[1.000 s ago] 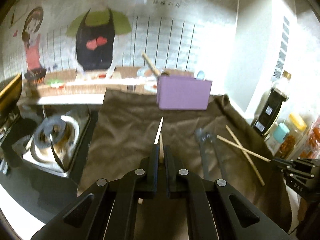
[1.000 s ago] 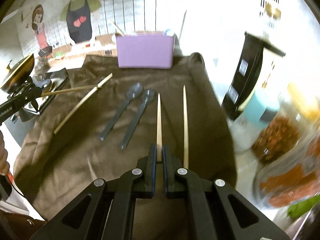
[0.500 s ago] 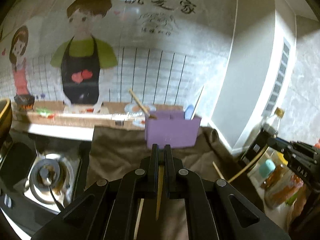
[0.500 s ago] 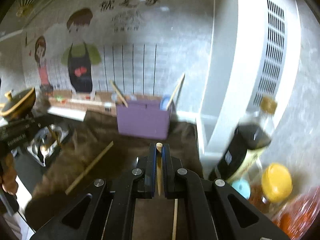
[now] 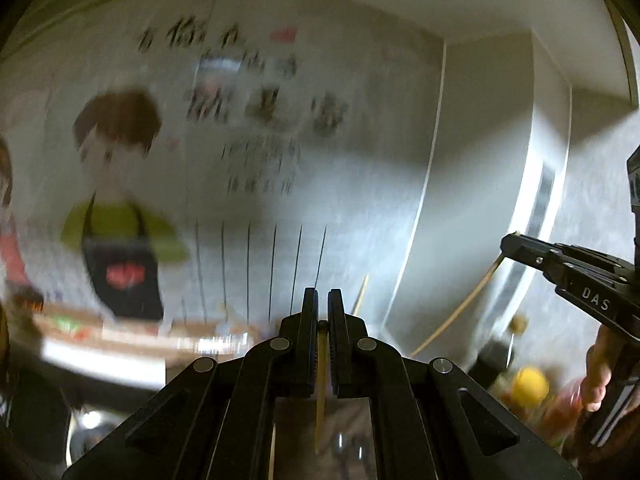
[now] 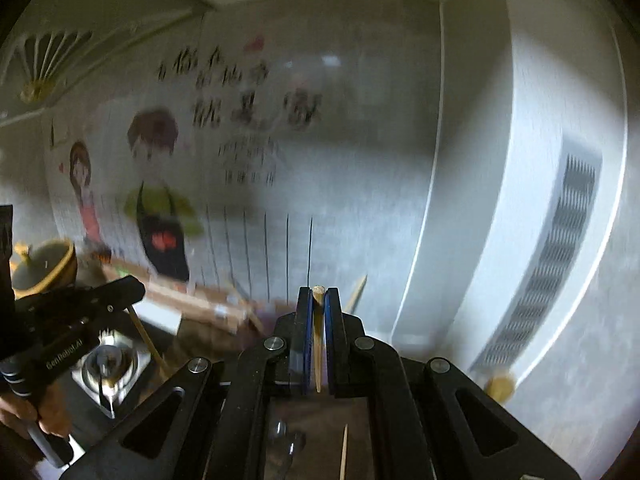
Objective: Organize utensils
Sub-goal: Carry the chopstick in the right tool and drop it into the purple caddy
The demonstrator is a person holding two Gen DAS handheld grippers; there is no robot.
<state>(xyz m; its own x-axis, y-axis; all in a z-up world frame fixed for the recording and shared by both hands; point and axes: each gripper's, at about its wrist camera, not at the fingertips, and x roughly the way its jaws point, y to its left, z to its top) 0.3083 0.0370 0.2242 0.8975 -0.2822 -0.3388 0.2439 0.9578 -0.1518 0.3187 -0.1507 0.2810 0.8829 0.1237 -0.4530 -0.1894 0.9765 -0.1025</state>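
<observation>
Both frames are pretty blurry, but each claw is clamped tight on a single wooden chopstick. The left claw (image 5: 322,312) pinches its chopstick (image 5: 321,392) so it hangs down between the fingers, above the brown cloth (image 5: 320,432). Same deal on the right claw (image 6: 319,308), with its chopstick (image 6: 318,344) poking up past the tips. Another chopstick (image 6: 343,452) lies on the cloth below, and both cameras face the cartoon wall mural (image 6: 160,200).
</observation>
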